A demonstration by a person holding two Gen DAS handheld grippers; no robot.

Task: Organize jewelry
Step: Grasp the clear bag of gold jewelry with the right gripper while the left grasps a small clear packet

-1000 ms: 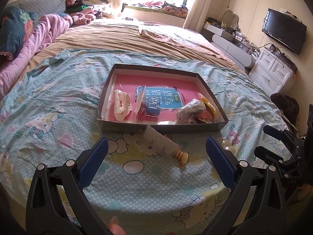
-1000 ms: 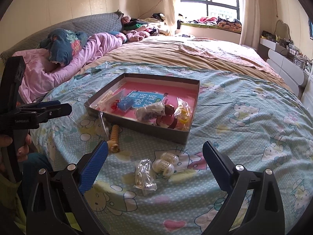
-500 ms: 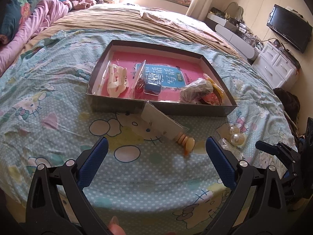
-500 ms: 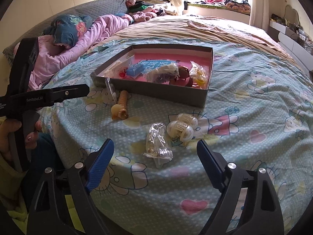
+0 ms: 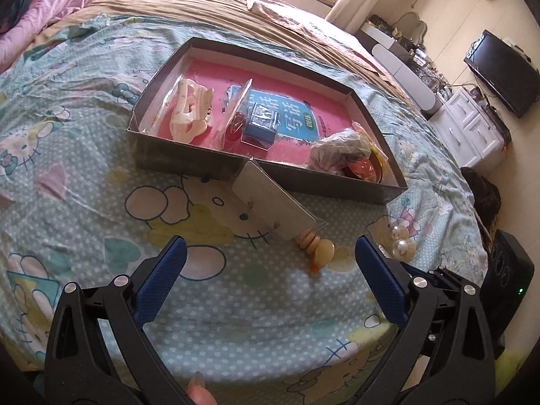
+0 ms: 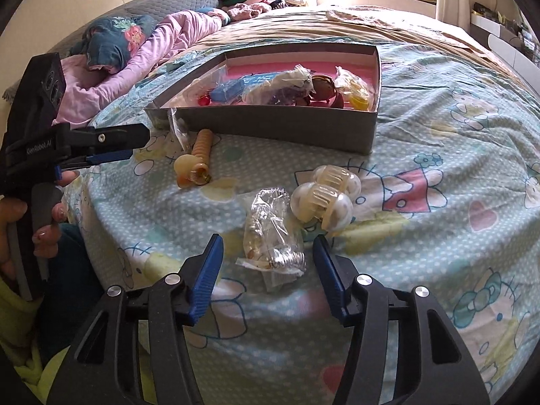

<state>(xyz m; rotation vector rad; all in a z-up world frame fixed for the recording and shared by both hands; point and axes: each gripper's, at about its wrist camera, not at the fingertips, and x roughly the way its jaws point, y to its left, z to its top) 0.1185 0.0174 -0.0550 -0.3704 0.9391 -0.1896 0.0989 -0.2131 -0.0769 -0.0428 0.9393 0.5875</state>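
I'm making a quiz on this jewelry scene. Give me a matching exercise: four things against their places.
1 pearl clip
2 blue box
3 bead bracelet
4 clear bag

a inside the tray
b between the right gripper's fingers
c on the bedspread right of the bag
d in front of the tray's near wall, left

Pairs: 1-c, 2-a, 3-d, 4-b
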